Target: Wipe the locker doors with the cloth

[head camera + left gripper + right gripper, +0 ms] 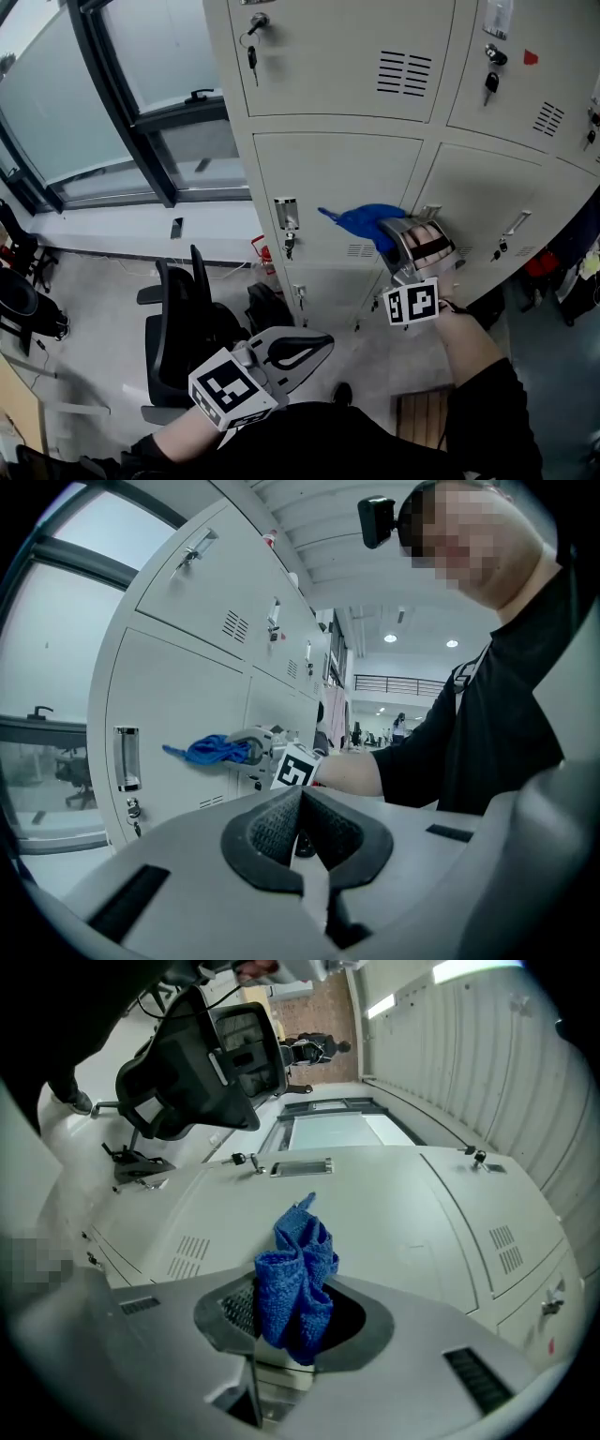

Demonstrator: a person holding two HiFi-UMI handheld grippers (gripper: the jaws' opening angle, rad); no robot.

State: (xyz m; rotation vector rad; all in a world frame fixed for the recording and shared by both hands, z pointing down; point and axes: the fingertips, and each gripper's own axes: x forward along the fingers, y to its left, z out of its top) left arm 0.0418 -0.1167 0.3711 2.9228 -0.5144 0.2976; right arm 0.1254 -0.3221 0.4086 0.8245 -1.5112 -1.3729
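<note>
A crumpled blue cloth (361, 223) is pinched in my right gripper (396, 236), which is shut on it and holds it against a beige locker door (337, 183) in the middle row, just above that door's vent slots. In the right gripper view the cloth (298, 1283) bulges out between the jaws, with the door (394, 1208) right behind it. My left gripper (311, 347) hangs low near my body, away from the lockers, shut and holding nothing. From the left gripper view its pads (277, 829) meet, and the cloth (211, 751) shows far ahead.
Keys hang in the locks of the upper doors (251, 54) (489, 82). A black office chair (173, 323) stands on the floor left of the lockers, under a large window (112, 103). A wooden slatted piece (422, 412) lies by my feet.
</note>
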